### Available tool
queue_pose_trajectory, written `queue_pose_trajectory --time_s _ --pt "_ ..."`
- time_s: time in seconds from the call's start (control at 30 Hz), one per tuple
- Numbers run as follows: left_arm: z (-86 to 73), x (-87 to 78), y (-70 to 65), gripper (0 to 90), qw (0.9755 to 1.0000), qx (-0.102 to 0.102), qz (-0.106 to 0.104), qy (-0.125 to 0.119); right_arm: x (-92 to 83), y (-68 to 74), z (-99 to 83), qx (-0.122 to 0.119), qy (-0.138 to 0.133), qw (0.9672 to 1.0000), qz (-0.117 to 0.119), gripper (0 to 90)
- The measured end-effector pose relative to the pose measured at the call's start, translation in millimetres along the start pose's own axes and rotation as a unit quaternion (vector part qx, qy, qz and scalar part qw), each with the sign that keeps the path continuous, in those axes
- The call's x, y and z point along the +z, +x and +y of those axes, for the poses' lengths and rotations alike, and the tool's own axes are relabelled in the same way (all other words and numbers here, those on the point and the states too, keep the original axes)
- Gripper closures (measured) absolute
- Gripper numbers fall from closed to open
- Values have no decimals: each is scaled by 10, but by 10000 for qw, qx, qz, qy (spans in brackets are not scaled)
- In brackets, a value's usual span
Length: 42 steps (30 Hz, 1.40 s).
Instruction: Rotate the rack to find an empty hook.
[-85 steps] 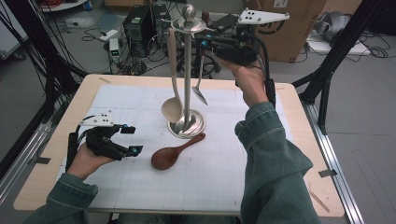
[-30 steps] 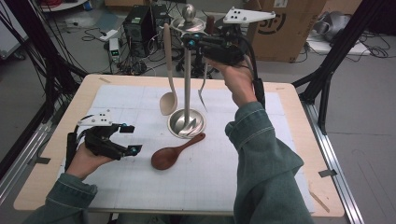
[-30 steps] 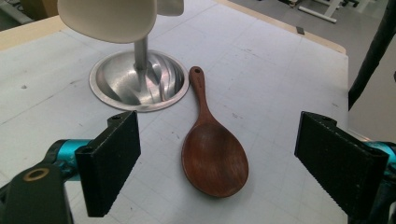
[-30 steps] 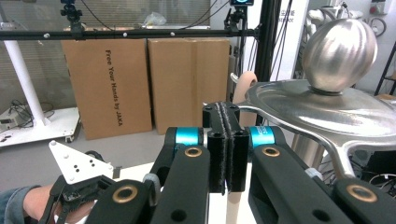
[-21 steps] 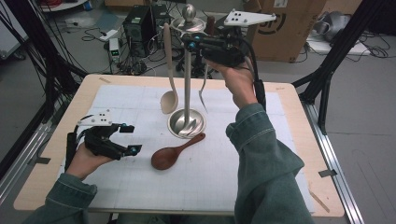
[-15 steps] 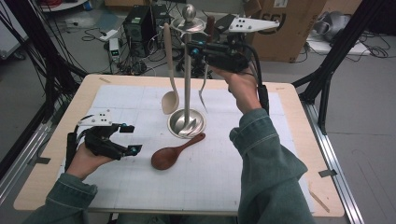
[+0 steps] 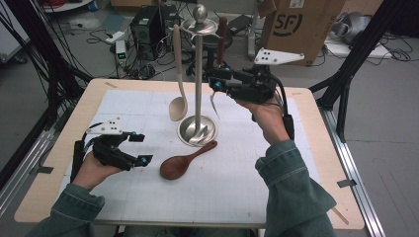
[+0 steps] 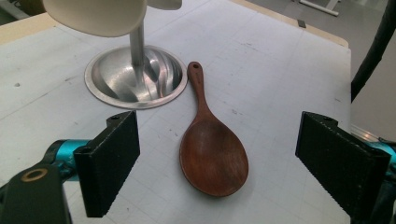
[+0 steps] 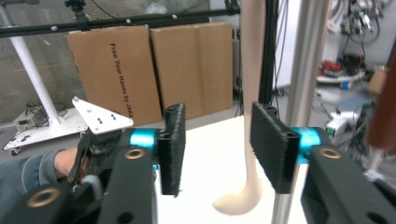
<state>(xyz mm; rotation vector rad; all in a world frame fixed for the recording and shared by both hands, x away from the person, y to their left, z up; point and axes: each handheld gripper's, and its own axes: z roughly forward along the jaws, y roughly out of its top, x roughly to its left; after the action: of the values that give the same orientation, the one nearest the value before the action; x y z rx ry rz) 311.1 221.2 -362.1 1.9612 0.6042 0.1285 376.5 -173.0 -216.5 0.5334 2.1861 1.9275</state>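
Utensil stand [image 7: 198, 74], one, steel, upright on the bench [image 7: 296, 187] with its round base just beyond the wooden spoon [image 7: 184, 163]; utensils hanging on it, three: a cream ladle [image 7: 177, 89] on the left, a dark-handled fork [image 7: 218, 64] on the right, a piece behind the post too hidden to name. Wooden spoon, one, lying flat, its handle tip touching or just short of the base rim. Right gripper [image 7: 213, 83], one; a second ago it was raised at the stand's top ring with its jaws shut, now it sits lower beside the fork, and its jaws have just been opening; nothing between them in the right gripper view [image 9: 215, 144]. Left gripper [image 7: 141, 148], one, unmoved near the spoon's bowl; jaws wide apart, holding nothing.
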Motion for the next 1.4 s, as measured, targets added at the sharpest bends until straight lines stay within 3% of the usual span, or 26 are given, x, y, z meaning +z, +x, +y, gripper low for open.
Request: queue_pose_trajectory --time_s 0.43,0.87,1.1,1.4 --pt "-9 33 -7 126 10000 -5 35 79 -278 -42 -583 331 110 9989 -298 415" --pt "-36 82 -10 120 9999 -28 23 148 -543 -14 -949 516 53 9964 -674 298" --pt "-48 103 -11 119 9998 -29 -14 178 -626 -39 -1188 680 257 9928 -955 203" --pt "-64 119 -2 116 9998 -58 -40 183 -693 -27 -1365 688 309 9911 -1096 158"
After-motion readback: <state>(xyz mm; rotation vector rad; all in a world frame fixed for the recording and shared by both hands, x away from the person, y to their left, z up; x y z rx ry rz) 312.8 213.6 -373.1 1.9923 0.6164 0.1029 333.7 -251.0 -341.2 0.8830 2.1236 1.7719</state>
